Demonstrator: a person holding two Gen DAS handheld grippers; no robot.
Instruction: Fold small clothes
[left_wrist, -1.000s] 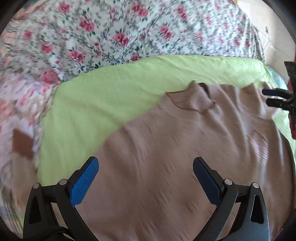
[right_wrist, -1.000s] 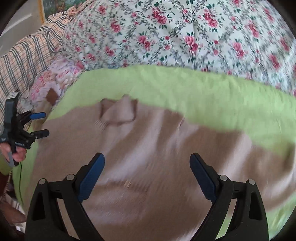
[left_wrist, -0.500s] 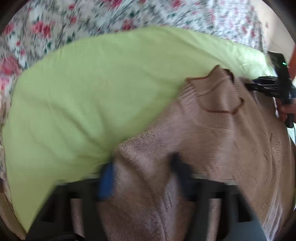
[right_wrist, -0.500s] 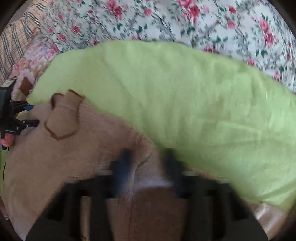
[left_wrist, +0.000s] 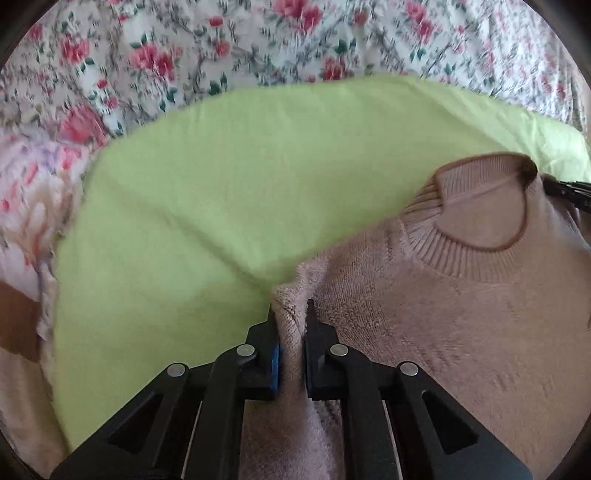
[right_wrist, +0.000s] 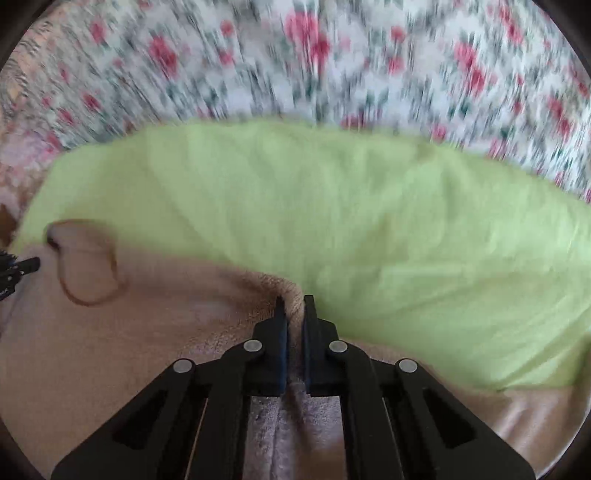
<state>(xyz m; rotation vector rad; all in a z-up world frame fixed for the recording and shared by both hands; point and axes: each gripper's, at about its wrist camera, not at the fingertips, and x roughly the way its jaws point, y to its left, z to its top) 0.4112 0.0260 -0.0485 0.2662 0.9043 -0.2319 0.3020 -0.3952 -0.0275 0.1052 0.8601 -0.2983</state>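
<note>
A beige knitted sweater (left_wrist: 461, 317) lies on a light green cloth (left_wrist: 236, 192). Its ribbed collar with a brown rim (left_wrist: 480, 206) is at the right of the left wrist view. My left gripper (left_wrist: 290, 306) is shut on the sweater's left shoulder edge. In the right wrist view the sweater (right_wrist: 129, 332) fills the lower left, with the collar (right_wrist: 85, 266) at the far left. My right gripper (right_wrist: 294, 302) is shut on the sweater's right shoulder edge. Each gripper's tip shows at the other view's edge, the right gripper's (left_wrist: 569, 192) and the left gripper's (right_wrist: 18, 267).
The green cloth (right_wrist: 369, 221) lies on a bed with a floral cover (left_wrist: 221, 48) of red roses, also seen blurred in the right wrist view (right_wrist: 295, 55). A brown patch (left_wrist: 18, 321) sits at the far left edge.
Both grippers went from wide open above the sweater to shut on its shoulder edges, one at each side. The sweater's top edge is bunched up at each grip.
</note>
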